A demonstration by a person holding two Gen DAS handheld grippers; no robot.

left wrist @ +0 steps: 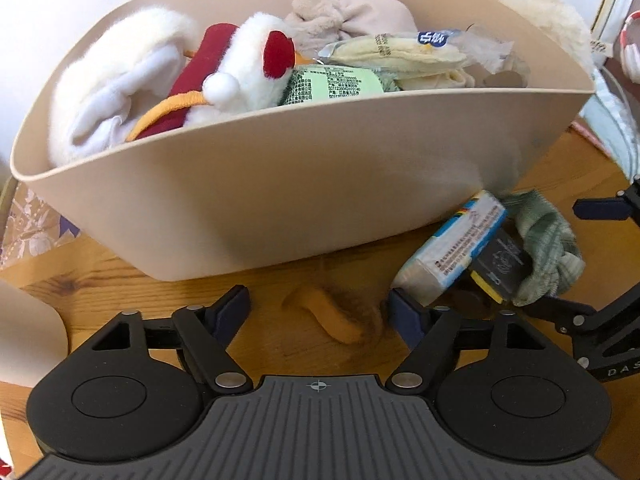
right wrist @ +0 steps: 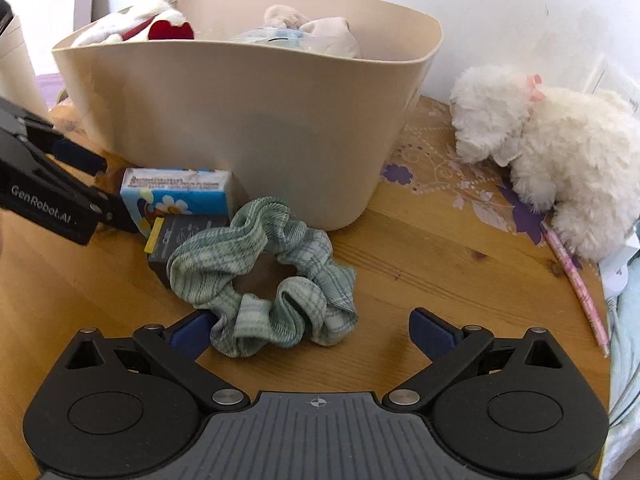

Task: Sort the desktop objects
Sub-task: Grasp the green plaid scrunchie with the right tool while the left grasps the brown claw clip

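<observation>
A beige bin (left wrist: 280,184) stands on the wooden table, filled with a white chicken plush (left wrist: 244,72), packets and soft items; it also shows in the right wrist view (right wrist: 256,120). In front of it lie a green plaid scrunchie (right wrist: 264,276), a blue tissue pack (right wrist: 176,190) and a dark small box (right wrist: 188,228). My right gripper (right wrist: 312,328) is open, with the scrunchie between its fingers and touching the left one. My left gripper (left wrist: 316,312) is open and empty; its right finger is next to the tissue pack (left wrist: 452,248). The scrunchie (left wrist: 544,244) lies to its right.
A fluffy white plush dog (right wrist: 552,152) lies at the right by the wall, with a pink pen (right wrist: 576,280) along the table's edge. A purple-patterned mat (right wrist: 460,184) lies under them. Another beige container (right wrist: 16,64) stands at the far left.
</observation>
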